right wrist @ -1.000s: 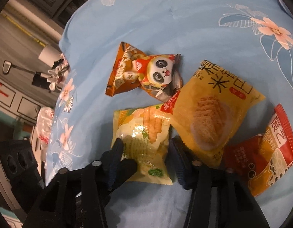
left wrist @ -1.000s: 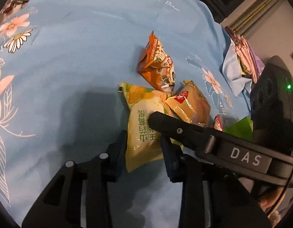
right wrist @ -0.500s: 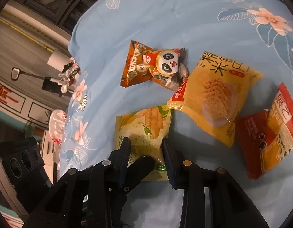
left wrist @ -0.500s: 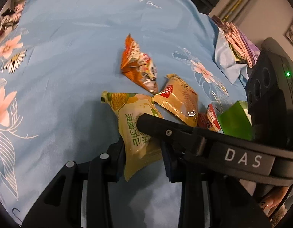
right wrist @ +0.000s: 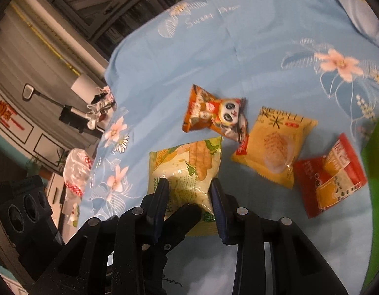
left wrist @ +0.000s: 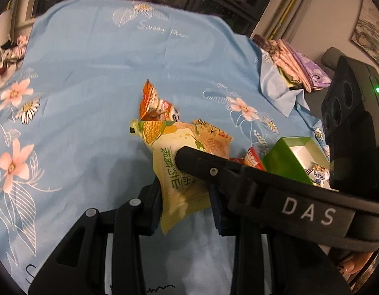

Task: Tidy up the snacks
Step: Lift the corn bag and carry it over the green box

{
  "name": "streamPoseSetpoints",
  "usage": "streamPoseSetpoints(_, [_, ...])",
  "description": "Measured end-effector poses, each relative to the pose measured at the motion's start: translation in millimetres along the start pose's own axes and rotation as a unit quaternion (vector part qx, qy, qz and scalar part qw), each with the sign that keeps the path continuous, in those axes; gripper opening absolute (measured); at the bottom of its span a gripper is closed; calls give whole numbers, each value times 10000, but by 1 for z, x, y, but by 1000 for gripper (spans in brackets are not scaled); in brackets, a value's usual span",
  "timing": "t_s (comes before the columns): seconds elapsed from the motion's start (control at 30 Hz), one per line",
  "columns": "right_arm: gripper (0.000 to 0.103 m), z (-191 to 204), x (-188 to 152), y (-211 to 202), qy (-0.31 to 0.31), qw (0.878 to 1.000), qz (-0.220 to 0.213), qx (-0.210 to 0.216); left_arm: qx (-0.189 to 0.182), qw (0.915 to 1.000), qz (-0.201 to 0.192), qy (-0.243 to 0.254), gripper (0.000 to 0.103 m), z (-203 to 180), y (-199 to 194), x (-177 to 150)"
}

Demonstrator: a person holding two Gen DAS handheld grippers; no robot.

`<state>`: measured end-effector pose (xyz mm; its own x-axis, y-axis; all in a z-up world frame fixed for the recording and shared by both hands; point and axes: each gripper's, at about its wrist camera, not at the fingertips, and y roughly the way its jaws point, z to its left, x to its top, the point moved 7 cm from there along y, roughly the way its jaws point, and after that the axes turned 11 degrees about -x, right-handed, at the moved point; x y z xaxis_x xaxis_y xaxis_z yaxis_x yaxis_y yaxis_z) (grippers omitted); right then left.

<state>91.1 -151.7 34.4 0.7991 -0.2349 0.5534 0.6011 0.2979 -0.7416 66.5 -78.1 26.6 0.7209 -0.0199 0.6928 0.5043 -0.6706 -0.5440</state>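
Note:
A yellow-green corn snack packet (left wrist: 174, 152) (right wrist: 187, 162) hangs a little above the blue floral sheet (left wrist: 91, 73), pinched from two sides. My left gripper (left wrist: 185, 194) is shut on its lower end. My right gripper (right wrist: 189, 191) is shut on the same packet, and one of its fingers (left wrist: 214, 169) crosses the left wrist view. On the sheet lie an orange panda packet (right wrist: 214, 115), a yellow rice-cracker packet (right wrist: 275, 145) and a red packet (right wrist: 329, 177). An open green box (left wrist: 285, 162) stands to the right, holding a small wrapped snack (left wrist: 317, 174).
Folded patterned cloths (left wrist: 295, 61) are stacked at the sheet's far right corner. Dark windows run behind the bed's far edge. A plastic bag (right wrist: 76, 172) and room clutter sit beyond the left edge of the sheet.
Both grippers have risen, lifting the corn packet off the sheet. The right gripper's jaws closed onto the packet. The green box has come into view at the right.

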Motion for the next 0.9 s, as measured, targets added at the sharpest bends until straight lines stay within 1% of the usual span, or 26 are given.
streamPoseSetpoints(0.17, [38, 11, 1, -13, -210, 9993, -305, -62, -25, 9996, -236, 178, 32, -8, -11, 2])
streamPoseSetpoints(0.33, [38, 6, -1, -29, -162, 9976, -661, -132, -158, 9984, -392, 381, 32, -21, -15, 1])
streamPoseSetpoints(0.53, [38, 4, 1, -44, -260, 9956, -852, -303, -305, 9969, -575, 440, 32, -31, -18, 3])
streamPoseSetpoints(0.77, [38, 9, 0, -50, -391, 9945, -910, -349, -315, 9963, -680, 428, 33, -33, -24, 4])
streamPoseSetpoints(0.9, [38, 11, 0, -58, -453, 9936, -958, -397, -342, 9955, -732, 491, 33, -40, -28, 6])
